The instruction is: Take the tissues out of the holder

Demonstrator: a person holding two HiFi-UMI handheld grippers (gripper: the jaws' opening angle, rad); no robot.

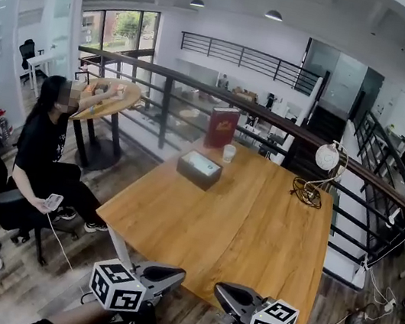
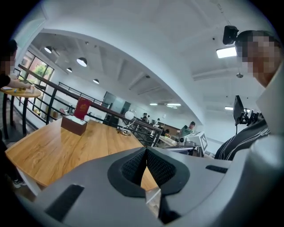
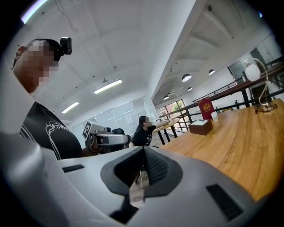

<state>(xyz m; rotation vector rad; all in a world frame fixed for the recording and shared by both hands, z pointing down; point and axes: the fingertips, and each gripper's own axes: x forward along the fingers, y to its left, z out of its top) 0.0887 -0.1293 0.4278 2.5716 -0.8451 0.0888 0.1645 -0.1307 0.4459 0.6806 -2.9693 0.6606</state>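
The tissue holder [image 1: 200, 168] is a dark brown box with a white tissue showing in its top, at the far side of the wooden table [image 1: 251, 236]. It appears small in the left gripper view [image 2: 74, 124] and the right gripper view [image 3: 200, 127]. Both grippers hang low at the table's near edge, far from the holder, pointing toward each other. My left gripper [image 1: 167, 274] [image 2: 146, 159] is shut with nothing in it. My right gripper [image 1: 229, 294] [image 3: 143, 166] is also shut and holds nothing.
A red book [image 1: 222, 127] stands upright behind the holder with a white cup [image 1: 229, 153] beside it. A round lamp [image 1: 327, 158] and coiled cable [image 1: 306, 193] sit at the far right. A seated person [image 1: 45, 153] is left of the table; a railing [image 1: 271, 123] runs behind.
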